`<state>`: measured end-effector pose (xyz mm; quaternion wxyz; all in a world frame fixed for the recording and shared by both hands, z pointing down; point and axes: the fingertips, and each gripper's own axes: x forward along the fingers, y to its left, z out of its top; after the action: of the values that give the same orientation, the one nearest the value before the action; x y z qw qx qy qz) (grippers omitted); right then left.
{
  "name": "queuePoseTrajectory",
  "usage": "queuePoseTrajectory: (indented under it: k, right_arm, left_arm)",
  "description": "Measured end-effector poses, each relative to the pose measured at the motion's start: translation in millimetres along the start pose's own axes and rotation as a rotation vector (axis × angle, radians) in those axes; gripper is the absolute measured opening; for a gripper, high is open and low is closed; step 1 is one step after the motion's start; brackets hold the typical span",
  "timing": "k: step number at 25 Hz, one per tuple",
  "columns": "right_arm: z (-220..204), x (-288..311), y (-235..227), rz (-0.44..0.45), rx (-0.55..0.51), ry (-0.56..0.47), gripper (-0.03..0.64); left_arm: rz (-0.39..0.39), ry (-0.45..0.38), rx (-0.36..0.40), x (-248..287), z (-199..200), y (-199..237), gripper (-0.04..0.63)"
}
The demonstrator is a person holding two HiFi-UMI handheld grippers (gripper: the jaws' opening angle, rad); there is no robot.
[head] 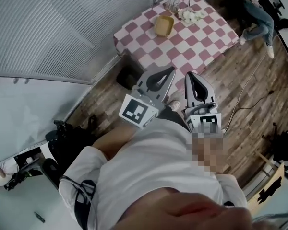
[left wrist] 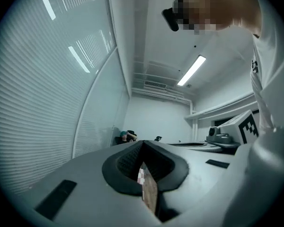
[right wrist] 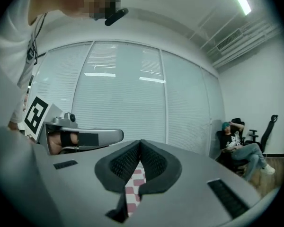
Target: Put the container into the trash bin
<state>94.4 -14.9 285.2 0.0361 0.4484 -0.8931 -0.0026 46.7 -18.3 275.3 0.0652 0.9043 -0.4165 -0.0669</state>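
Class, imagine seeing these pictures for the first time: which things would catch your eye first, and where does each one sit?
The table, draped in a red-and-white checked cloth, stands out at the top of the head view, with a tan container near its upper left edge. Below it, the left tool and right tool point toward the table side by side, both shut and empty.
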Motion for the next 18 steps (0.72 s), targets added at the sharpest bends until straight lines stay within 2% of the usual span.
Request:
queuePoseTrajectory:
  k: [6, 15, 18]
  right_arm:
    - [-4.9, -40.9, -49.2, -0.140, 0.009, 0.005, 0.031]
    - [-0.9, -48.7, -92.0, -0.235, 0.019, -0.009, 0.031]
    - [-7.0, -52.3, -113.7, -0.270, 0.032, -0.003, 0.031]
  left_arm:
    - [-0.113, 0.039, 0.008, 31.7, -11.1, -40.6, 0.032]
    - [-0.191, 0.082, -0.005, 71.1, -22.0, -58.7, 0.032]
    - [-0.218, 0.061, -0.018, 93.5, -17.7, -65.9, 0.032]
